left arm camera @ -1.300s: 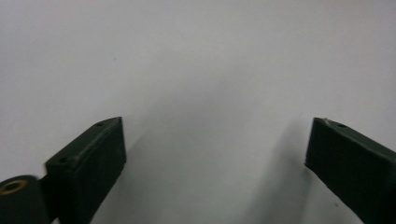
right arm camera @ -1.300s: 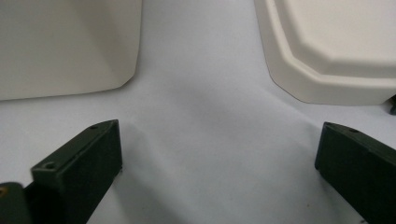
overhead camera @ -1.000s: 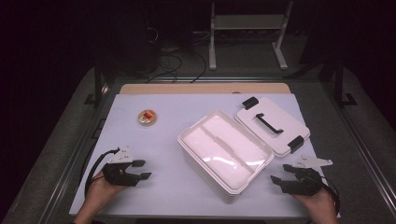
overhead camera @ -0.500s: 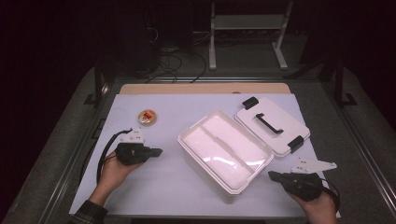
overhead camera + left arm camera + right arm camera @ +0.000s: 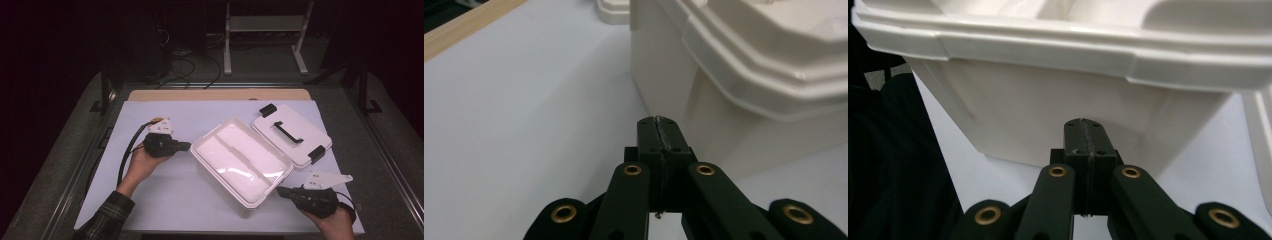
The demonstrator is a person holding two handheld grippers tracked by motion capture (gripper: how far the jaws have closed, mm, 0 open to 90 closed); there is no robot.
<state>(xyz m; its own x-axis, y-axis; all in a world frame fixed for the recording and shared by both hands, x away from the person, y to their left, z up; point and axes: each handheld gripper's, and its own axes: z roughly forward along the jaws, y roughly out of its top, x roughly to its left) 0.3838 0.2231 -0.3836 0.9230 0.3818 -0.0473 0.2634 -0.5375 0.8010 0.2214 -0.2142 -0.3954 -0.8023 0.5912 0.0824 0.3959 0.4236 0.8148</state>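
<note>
A white open box [image 5: 216, 176] stands askew at the middle of the table, with two pale compartments inside. Its white lid [image 5: 292, 135], with a black handle and black clips, lies flat to the right of it. My left gripper [image 5: 187, 146] is shut with nothing in it, and its tip is just short of the box's left corner. In the left gripper view the shut jaws [image 5: 659, 120] point at the box wall [image 5: 749, 65]. My right gripper [image 5: 279, 190] is shut and empty at the box's near right corner. The right gripper view has the shut jaws [image 5: 1084, 122] close under the box rim [image 5: 1048, 115].
The box and lid rest on a white table sheet [image 5: 165, 200], with a wooden strip [image 5: 215, 94] along its far edge. Dark floor, cables and a metal stand lie beyond. A cable trails from each gripper toward the near edge.
The left gripper moved away from the near edge and right, up to the box's left corner. Its plate now covers a small orange thing. The right gripper edged toward the box. Both jaws closed.
</note>
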